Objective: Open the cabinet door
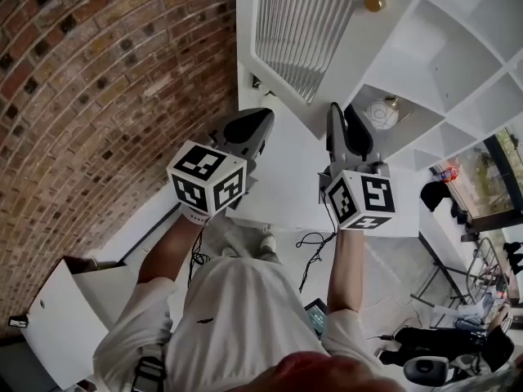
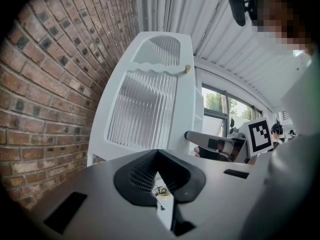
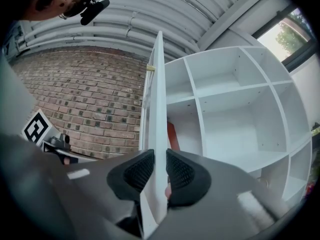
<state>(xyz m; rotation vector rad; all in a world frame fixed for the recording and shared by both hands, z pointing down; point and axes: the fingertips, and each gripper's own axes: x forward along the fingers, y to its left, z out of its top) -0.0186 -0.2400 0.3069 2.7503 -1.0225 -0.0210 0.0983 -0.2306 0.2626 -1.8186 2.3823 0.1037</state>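
Observation:
The white cabinet door (image 1: 327, 72), with a ribbed glass panel and a brass knob (image 1: 374, 3), stands swung out from the cabinet. My right gripper (image 1: 345, 111) is shut on the door's free edge. In the right gripper view, the door edge (image 3: 159, 109) runs straight up between the dark pads (image 3: 139, 173), which press on both faces of it. My left gripper (image 1: 253, 122) hangs to the left of the door, near its lower part, shut and holding nothing. In the left gripper view, the panelled door face (image 2: 145, 109) fills the middle beyond the jaws, and the right gripper (image 2: 210, 141) shows at the door's right edge.
A brick wall (image 1: 106, 80) runs close along the left. The white shelf compartments (image 3: 235, 114) behind the door lie exposed, with a round white object (image 1: 381, 114) in one and something red (image 3: 172, 134) low inside. A white box (image 1: 57, 317) and cables (image 1: 315, 247) lie on the floor.

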